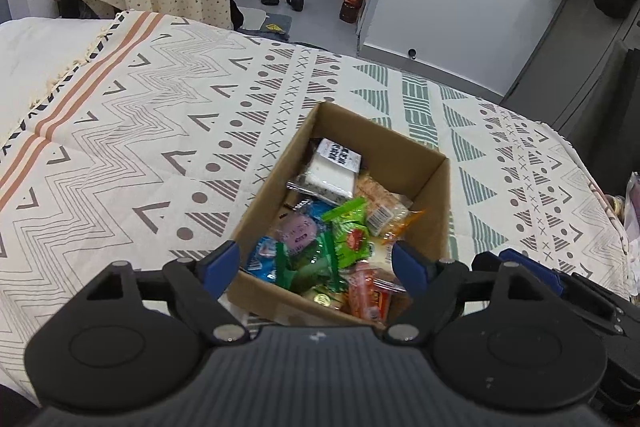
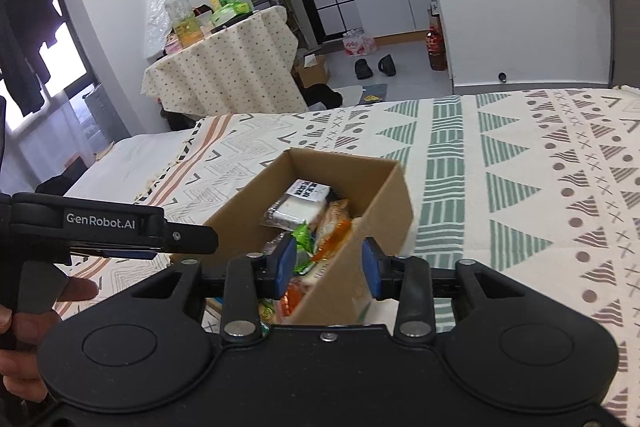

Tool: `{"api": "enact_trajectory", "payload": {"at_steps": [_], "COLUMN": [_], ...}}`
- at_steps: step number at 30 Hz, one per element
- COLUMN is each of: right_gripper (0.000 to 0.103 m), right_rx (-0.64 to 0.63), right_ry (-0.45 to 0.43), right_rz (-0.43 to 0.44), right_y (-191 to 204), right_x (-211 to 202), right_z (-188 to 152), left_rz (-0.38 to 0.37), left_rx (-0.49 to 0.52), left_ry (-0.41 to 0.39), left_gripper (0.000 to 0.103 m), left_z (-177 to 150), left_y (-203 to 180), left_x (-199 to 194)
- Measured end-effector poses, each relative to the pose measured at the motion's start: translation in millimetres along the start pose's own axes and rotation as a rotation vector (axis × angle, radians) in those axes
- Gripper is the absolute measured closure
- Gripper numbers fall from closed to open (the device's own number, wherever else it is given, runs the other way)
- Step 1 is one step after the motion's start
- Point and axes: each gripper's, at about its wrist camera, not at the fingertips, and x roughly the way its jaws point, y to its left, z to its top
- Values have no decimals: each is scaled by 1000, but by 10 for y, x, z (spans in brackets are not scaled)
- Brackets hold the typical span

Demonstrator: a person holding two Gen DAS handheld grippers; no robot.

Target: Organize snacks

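A brown cardboard box [image 1: 276, 187] sits on a patterned blanket, holding several snack packets. Among them are a white packet with a black label [image 1: 334, 167], green packets [image 1: 348, 235], a round purple one [image 1: 298, 231] and orange ones [image 1: 370, 297]. My left gripper [image 1: 316, 265] hovers open over the box's near end with nothing between its blue pads. My right gripper [image 2: 329, 267] is open too. Its fingers straddle the right wall of the box [image 2: 384, 195], one pad inside over the snacks and one outside, with a gap on both sides.
The blanket [image 1: 140, 131] covers a bed with wide free room left of the box. Beyond the bed stand a small table with a dotted cloth [image 2: 224, 71] and bottles, plus slippers [image 2: 364, 67] and a water pack on the floor. A hand [image 2: 24, 323] holds the left tool.
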Motion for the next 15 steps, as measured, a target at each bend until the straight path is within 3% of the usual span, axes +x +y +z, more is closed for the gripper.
{"api": "enact_trajectory", "payload": {"at_steps": [15], "right_gripper": [34], "right_rx": [34], "right_ry": [-81], "right_rz": [-66], "right_y": [-298], "right_x": [-663], "right_z": [-115], "left_rz": [21], "left_rx": [61], "left_ry": [-68], "left_gripper": [13], "left_z": [-172], "left_y": [-404], "left_x": [-449]}}
